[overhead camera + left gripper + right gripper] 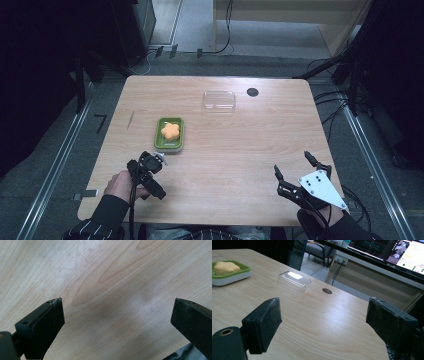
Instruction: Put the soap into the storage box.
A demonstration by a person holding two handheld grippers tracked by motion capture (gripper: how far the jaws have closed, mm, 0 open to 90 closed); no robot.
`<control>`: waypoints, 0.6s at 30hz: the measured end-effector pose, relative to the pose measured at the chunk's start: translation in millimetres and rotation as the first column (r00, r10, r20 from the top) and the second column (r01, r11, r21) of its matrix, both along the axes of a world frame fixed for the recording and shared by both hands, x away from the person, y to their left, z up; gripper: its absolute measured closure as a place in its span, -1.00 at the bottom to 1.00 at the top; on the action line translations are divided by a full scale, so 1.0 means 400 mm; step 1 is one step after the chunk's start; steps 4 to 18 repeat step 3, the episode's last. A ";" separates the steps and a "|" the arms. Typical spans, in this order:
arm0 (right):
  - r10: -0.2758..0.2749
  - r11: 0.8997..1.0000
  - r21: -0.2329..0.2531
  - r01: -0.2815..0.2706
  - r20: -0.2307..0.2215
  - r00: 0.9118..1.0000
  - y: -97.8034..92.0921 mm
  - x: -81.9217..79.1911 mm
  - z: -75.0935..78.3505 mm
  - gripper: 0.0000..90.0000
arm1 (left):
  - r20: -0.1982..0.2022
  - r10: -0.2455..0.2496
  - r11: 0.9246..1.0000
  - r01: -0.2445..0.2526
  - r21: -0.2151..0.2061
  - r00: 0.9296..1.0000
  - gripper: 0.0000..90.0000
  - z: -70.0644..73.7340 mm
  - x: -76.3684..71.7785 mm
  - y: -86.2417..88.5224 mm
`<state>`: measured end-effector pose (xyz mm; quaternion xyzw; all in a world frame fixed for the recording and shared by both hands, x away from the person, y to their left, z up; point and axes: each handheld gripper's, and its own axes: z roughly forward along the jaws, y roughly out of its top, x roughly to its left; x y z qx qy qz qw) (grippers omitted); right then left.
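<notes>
The left gripper [159, 161] has its fingers [47, 320] spread wide with nothing between them, pointing down at bare wood grain of the surface [105, 277]; in the high view it sits near the front left of the surface, just short of the near edge of a green soap dish [169, 134], held by the person's left hand [121, 185] in a dark sleeve. The right gripper [292, 165] also has its fingers [265, 320] released and wide apart, empty, hovering near the front right corner with its grey three-cornered plate [321, 188] on top. The soap dish lies left of the middle of the surface and holds an orange flower-shaped soap [170, 131]; the right gripper view shows the same dish [229, 276] with the soap [225, 267] at its far left. A clear plastic lid [219, 100] rests well apart from the dish, toward the far edge, beside a dark round hole [252, 92] in the surface.
</notes>
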<state>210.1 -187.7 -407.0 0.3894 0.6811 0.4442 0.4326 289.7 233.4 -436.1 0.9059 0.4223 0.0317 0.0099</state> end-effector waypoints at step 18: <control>-0.006 1.000 0.009 0.006 0.002 1.000 -0.002 0.000 -0.001 -0.70 | -0.002 0.001 1.000 -0.001 0.002 1.000 -1.00 -0.009 0.000 0.007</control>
